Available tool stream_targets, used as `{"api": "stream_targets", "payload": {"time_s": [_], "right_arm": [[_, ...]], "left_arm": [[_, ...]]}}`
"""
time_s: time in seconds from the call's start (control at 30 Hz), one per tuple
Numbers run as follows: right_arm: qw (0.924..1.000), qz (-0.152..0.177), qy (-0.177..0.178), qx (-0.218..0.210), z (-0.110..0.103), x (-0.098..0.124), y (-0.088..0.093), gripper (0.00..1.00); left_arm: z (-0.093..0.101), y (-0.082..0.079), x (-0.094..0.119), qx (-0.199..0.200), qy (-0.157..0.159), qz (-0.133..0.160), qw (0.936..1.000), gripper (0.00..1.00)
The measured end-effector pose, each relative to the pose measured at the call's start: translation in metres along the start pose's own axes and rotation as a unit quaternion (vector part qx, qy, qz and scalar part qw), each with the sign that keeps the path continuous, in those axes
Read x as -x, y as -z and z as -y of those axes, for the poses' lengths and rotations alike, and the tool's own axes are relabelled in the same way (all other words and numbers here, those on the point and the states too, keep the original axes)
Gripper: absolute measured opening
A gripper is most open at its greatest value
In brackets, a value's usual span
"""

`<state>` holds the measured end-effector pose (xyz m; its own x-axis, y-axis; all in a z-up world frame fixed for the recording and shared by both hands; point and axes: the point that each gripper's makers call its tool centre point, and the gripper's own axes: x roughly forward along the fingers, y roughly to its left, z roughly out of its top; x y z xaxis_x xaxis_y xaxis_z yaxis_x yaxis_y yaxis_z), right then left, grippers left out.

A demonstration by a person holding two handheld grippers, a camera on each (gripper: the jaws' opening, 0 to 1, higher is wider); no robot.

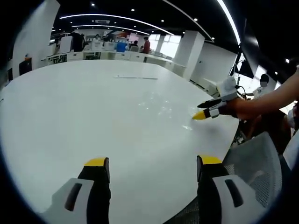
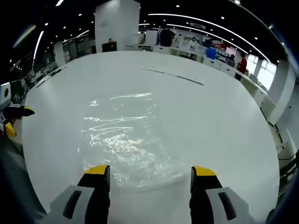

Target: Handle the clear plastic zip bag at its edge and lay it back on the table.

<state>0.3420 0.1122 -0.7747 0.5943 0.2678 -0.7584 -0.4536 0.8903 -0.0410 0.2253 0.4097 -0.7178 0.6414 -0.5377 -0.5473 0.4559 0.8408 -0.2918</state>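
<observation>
Clear, crinkled plastic is seen lying flat on the white counter (image 2: 224, 116): the zip bag (image 2: 124, 144), spread out and glinting under the ceiling lights, with nothing discernible inside it; its near edge is seen just ahead of the right hand-held gripper (image 2: 150, 175), whose yellow-tipped jaws are held apart and grip nothing. From the left gripper view the bag (image 1: 161, 107) is reduced to a faint sheen on the counter (image 1: 70, 121); there the right hand-held gripper (image 1: 202, 110) is shown from the side, held in a person's hand (image 1: 240, 108) at the bag's edge, its jaws looking nearly closed from this angle. The left hand-held gripper (image 1: 152, 168) is held released over bare counter, well apart from the bag; its tips (image 2: 16, 119) are caught at the left margin of the right gripper view. A grey mesh chair back (image 1: 254, 163) is seen beside the counter's rounded edge; desks and people are visible far behind.
</observation>
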Motion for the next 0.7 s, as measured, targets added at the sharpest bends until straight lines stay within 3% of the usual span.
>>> {"api": "stream_targets", "payload": {"time_s": [0.23, 0.7], "right_arm": [[0.9999, 0.000, 0.000, -0.015, -0.003, 0.001, 0.008, 0.67], [0.9996, 0.018, -0.006, -0.022, -0.010, -0.002, 0.006, 0.59]], "left_arm": [[0.003, 0.003, -0.001, -0.002, 0.002, -0.008, 1.0000, 0.74], [0.009, 0.011, -0.004, -0.016, 0.014, -0.029, 0.9994, 0.70]]}}
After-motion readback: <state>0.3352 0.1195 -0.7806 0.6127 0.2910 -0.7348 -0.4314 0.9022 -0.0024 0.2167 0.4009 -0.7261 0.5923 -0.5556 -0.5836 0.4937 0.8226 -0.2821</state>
